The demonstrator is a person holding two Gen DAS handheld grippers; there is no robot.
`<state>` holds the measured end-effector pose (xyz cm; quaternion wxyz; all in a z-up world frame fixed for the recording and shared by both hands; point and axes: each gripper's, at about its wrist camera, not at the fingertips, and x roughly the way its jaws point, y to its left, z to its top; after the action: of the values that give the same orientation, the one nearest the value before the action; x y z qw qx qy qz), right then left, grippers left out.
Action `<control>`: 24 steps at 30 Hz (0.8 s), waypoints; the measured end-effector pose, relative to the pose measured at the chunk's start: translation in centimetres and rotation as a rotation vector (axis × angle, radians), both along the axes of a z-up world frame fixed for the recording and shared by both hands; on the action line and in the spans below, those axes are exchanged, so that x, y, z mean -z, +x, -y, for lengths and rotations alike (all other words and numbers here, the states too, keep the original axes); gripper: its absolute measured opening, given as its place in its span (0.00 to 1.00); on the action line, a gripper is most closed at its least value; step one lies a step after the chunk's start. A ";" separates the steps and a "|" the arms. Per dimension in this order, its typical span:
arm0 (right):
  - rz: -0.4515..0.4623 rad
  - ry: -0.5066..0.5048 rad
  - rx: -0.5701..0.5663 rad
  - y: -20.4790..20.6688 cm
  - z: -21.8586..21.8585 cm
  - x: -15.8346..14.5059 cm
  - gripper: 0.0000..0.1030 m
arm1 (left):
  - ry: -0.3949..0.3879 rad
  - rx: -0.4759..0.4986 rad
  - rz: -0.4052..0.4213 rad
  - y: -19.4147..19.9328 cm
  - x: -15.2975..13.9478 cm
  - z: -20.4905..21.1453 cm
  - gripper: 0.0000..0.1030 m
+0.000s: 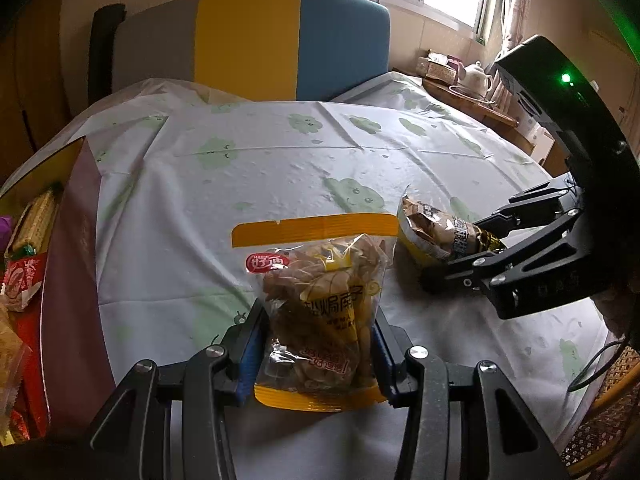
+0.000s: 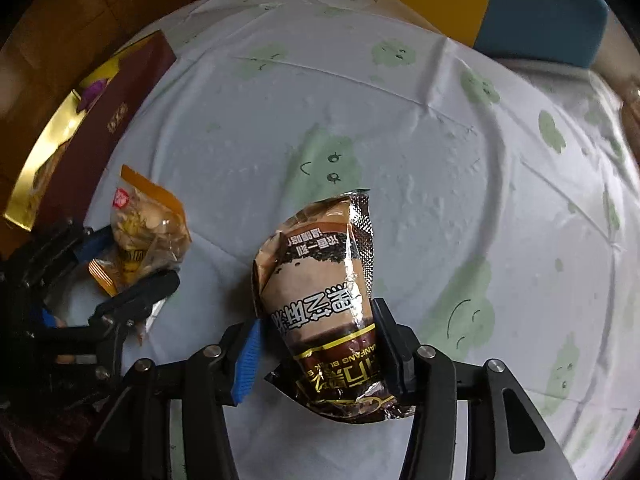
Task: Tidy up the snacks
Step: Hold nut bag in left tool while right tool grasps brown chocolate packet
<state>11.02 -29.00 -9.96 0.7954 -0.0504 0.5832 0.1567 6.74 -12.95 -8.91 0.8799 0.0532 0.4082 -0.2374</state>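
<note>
Left claw (image 1: 320,354) pinches the clear crinkly plastic bag of pale nuts with yellow-orange header and base strips (image 1: 320,312) at its lower half, long axis running straight out from the claw, bag low over the desk under a white plastic cloth with green cloud prints (image 1: 280,168). Right claw (image 2: 316,344) sits around the brown-and-gold glossy foil pouch (image 2: 320,288), black pad touching, blue pad seemingly just shy: cannot tell if pinched. The open maroon cardboard box with gold lining (image 1: 76,216), part-filled with packets, lies left, nearer the left claw; likely drop spot.
</note>
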 end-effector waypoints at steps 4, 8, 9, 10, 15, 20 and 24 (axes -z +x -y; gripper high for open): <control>0.006 0.012 -0.016 0.3 0.3 0.3 0.54 | 0.010 -0.004 0.002 -0.1 0.0 0.2 0.47; 0.005 0.005 -0.025 -0.1 0.5 0.3 0.55 | 0.020 -0.005 0.002 -0.1 0.0 0.4 0.47; 0.007 -0.006 -0.029 0.0 0.5 0.4 0.55 | 0.022 -0.006 0.002 0.0 0.0 0.4 0.47; 0.010 -0.016 -0.033 -0.1 0.0 0.2 0.55 | 0.027 -0.007 0.003 0.0 0.0 0.4 0.47; 0.043 -0.052 -0.046 -0.6 -1.2 0.4 0.51 | 0.039 -0.013 0.000 0.0 -0.1 0.7 0.46; 0.035 -0.041 -0.047 -0.8 -2.0 1.0 0.51 | 0.061 -0.015 -0.003 -0.2 -0.3 0.9 0.45; 0.043 -0.053 -0.057 -1.0 -2.0 1.0 0.51 | 0.071 -0.017 -0.008 -0.3 -0.5 0.7 0.43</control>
<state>10.07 -26.98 -11.01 0.8015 -0.0916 0.5682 0.1626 6.41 -13.69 -8.45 0.8778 0.0797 0.4203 -0.2155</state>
